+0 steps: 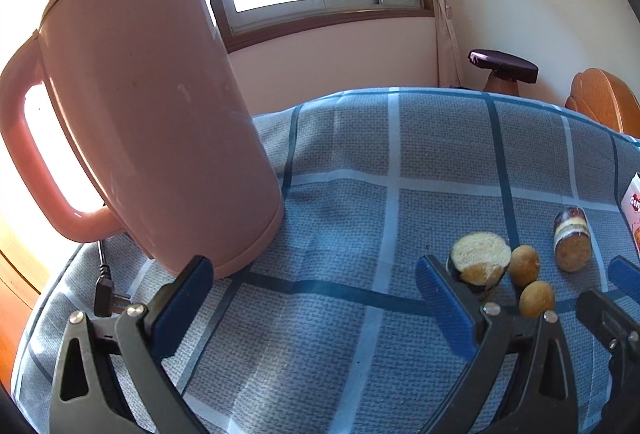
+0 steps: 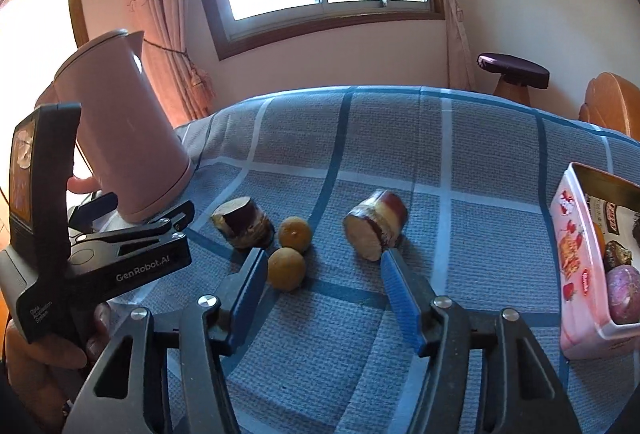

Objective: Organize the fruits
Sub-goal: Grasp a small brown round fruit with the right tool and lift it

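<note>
Two small round yellow-brown fruits [image 2: 295, 232] [image 2: 286, 268] lie on the blue checked cloth [image 2: 360, 354]. A cut purple-skinned piece [image 2: 244, 222] lies left of them and another cut piece [image 2: 376, 230] to their right. My right gripper [image 2: 322, 266] is open and empty; its right fingertip is close by the right piece. My left gripper [image 1: 316, 274] is open over bare cloth, with the pink kettle [image 1: 152, 114] at its left finger and the fruits [image 1: 525, 264] just beyond its right finger. In the right wrist view a hand [image 2: 40, 354] holds the left gripper [image 2: 146, 210].
A pink tin box [image 2: 576, 254] at the right edge holds a purple round fruit [image 2: 622, 294] and wrapped items. The kettle's plug [image 1: 106, 294] lies at the table's left edge. A stool [image 2: 514, 70] and a wooden chair [image 2: 612, 106] stand beyond the table.
</note>
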Action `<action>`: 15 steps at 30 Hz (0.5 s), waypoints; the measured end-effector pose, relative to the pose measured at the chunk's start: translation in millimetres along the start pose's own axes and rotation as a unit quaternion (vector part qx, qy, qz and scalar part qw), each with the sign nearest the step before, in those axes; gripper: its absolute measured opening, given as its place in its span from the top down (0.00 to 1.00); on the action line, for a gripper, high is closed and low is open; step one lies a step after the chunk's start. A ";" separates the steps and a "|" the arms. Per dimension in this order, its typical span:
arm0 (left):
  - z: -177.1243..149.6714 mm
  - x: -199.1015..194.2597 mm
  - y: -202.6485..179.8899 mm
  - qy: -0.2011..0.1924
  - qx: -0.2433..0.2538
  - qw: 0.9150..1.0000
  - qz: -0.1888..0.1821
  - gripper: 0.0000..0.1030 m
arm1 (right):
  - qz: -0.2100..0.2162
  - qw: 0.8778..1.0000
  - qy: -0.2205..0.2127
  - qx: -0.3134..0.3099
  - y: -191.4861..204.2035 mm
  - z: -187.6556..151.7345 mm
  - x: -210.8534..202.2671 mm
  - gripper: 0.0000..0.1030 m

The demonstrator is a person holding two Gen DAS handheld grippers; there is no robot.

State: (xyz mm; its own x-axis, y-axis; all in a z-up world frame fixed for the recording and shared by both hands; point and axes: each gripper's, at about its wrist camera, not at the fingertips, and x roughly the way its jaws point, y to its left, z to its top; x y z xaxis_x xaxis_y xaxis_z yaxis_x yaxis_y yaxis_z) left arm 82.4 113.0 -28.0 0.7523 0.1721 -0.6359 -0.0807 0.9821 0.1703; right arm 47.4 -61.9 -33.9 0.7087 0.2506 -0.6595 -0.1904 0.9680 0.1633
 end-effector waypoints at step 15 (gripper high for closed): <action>0.4 -1.0 9.5 -0.004 -0.008 0.999 -0.033 0.00 | 0.010 0.998 0.056 0.002 0.2 -0.2 21.5 0.73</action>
State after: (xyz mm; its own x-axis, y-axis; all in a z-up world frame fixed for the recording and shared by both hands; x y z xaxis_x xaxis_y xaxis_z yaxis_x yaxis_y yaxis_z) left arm 81.1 122.1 -25.4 0.7615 0.1067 -0.6393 -0.0413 0.9923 0.1164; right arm 62.4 -56.3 -48.1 0.6245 0.2680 -0.7337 -0.2018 0.9628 0.1799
